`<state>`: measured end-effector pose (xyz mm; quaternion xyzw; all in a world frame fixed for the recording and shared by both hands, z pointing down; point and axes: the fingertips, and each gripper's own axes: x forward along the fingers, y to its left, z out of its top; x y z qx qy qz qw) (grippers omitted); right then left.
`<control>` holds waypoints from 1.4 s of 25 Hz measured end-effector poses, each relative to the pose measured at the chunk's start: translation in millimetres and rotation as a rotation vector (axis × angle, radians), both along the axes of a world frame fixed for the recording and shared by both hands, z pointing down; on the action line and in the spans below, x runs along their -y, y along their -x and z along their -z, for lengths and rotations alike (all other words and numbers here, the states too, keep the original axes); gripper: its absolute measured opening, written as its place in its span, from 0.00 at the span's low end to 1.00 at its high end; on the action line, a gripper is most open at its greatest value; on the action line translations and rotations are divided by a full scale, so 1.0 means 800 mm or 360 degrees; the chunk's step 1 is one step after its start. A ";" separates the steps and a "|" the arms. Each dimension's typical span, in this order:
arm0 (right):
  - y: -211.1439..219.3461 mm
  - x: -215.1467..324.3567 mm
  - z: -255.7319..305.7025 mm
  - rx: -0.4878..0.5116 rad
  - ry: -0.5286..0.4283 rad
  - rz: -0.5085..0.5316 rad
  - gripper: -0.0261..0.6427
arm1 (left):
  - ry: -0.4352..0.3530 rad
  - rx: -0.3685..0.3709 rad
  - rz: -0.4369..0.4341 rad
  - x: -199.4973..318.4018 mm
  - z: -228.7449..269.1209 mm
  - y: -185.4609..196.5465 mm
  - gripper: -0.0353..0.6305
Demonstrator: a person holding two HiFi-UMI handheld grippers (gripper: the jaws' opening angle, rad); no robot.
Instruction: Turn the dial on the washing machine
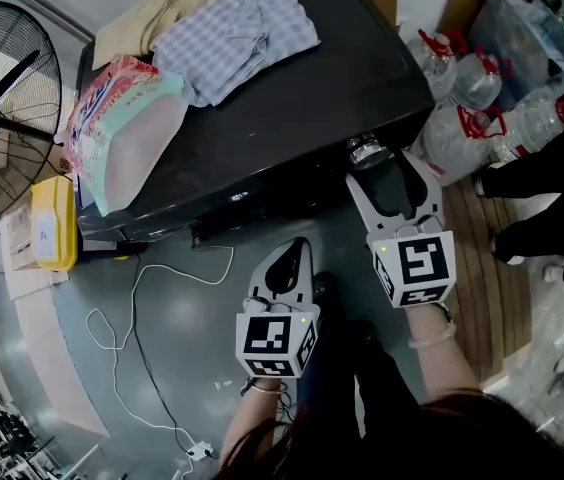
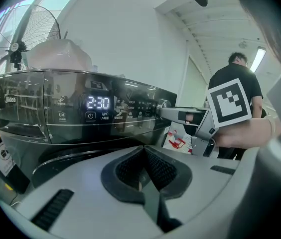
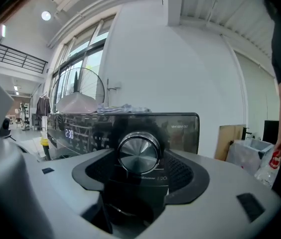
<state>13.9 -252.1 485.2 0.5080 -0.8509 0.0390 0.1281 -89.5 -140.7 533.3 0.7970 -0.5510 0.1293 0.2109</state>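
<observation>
Right tool [image 1: 380, 166], jaws spread wide, straddles the chrome dial [image 3: 138, 152] near the right end of the washing machine's [image 1: 292, 108] front panel; its pads stand clear of the dial's rim. Left tool [image 1: 298, 244], jaws together and empty, hangs before the machine's front, apart from it.

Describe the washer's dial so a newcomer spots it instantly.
Find the black washing machine with clothes piled on top, and look along its glossy front control panel. Past the lit 2:30 display, near the panel's end, sits the dial: the only round, brushed-metal knob that sticks out, unlike the flat touch icons beside it.
</observation>
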 end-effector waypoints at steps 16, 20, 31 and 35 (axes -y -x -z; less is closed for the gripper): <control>-0.004 0.005 0.002 0.0232 0.0076 -0.0042 0.47 | -0.0022 -0.0001 0.0000 0.004 0.004 0.002 0.08; -0.005 0.004 0.001 0.0362 0.0128 -0.0070 0.47 | -0.0024 -0.0001 0.0003 0.003 0.004 0.004 0.08; -0.007 0.006 0.001 0.0597 0.0187 -0.0080 0.47 | -0.0026 0.0000 0.0034 -0.002 0.001 0.009 0.08; -0.005 -0.001 -0.002 0.0367 0.0111 0.0010 0.47 | -0.0021 0.0002 0.0048 -0.010 -0.002 0.009 0.08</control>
